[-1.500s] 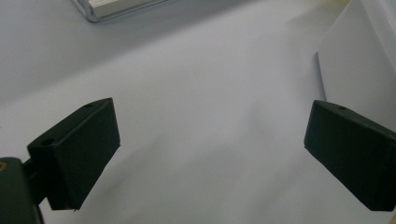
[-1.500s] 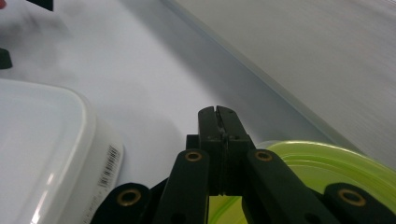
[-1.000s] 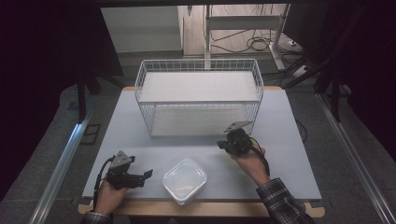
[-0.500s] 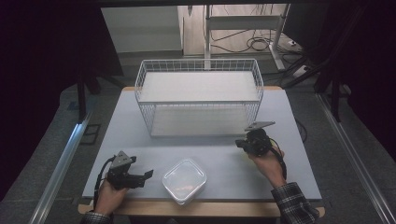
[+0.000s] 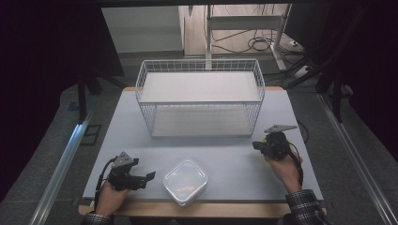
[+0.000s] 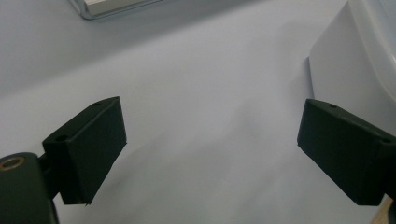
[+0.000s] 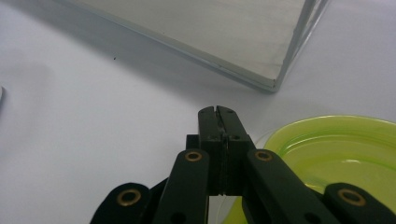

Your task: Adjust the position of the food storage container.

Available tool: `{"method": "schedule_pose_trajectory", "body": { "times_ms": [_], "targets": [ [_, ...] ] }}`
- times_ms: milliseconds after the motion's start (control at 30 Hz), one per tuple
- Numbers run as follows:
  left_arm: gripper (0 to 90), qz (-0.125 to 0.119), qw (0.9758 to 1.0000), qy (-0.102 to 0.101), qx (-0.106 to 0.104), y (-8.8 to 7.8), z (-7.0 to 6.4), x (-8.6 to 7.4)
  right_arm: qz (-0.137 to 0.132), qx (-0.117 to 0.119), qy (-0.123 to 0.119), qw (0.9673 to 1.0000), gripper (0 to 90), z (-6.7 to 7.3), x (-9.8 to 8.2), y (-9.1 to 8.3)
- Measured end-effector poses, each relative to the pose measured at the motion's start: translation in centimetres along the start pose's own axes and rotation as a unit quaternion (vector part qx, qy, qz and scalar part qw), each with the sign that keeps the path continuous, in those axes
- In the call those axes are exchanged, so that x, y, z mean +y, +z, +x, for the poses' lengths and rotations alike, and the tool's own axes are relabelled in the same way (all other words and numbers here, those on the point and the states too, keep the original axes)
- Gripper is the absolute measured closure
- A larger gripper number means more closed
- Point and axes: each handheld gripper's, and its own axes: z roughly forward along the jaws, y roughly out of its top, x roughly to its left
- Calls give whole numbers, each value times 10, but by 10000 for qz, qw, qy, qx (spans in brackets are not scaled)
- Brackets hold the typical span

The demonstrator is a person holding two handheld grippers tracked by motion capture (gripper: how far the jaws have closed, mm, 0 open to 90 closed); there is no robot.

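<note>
My right gripper (image 5: 257,146) is at the right of the table, its jaws pressed together in the right gripper view (image 7: 218,113). They are shut on the thin rim of a translucent yellow-green round dish (image 7: 341,149). In the high view the hand and gripper cover most of that dish. My left gripper (image 5: 146,179) rests low at the front left, open wide, with bare table between its jaws (image 6: 210,154). A clear lidded plastic container (image 5: 185,181) sits just right of it, and its side appears in the left gripper view (image 6: 359,56).
A white wire basket (image 5: 202,102) stands across the back middle of the grey table (image 5: 225,154); its base corner lies ahead of the right gripper (image 7: 210,32). Cables and a metal frame lie on the floor behind.
My right gripper has moved to the right along the basket's front, with the yellow-green dish. The left gripper and the clear container have stayed where they were.
</note>
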Motion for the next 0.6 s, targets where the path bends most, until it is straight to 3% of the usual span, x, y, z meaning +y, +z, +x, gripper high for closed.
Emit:
{"method": "schedule_pose_trajectory", "body": {
  "times_ms": [133, 200, 300, 433, 600],
  "targets": [
    [60, 95, 9999, -9, -105, -3, -4, 0, 10, -30, -94, 10000, 892, 6, 2, -2],
    [58, 11, 9996, -70, -258, -7, -8, -1, -11, -8, -246, 9997, 893, 11, 3, -3],
    [57, -64, 9990, -96, -433, -12, -15, -4, -55, 204, -612, 9979, 892, 19, 3, -4],
    [57, 12, 9986, 54, -520, -16, -28, -8, -166, 550, -722, 9957, 893, 29, 3, -3],
    [111, -7, 9988, 156, -466, -23, -45, -12, -67, 510, -893, 9947, 893, 44, 3, 1]
  ]
}}
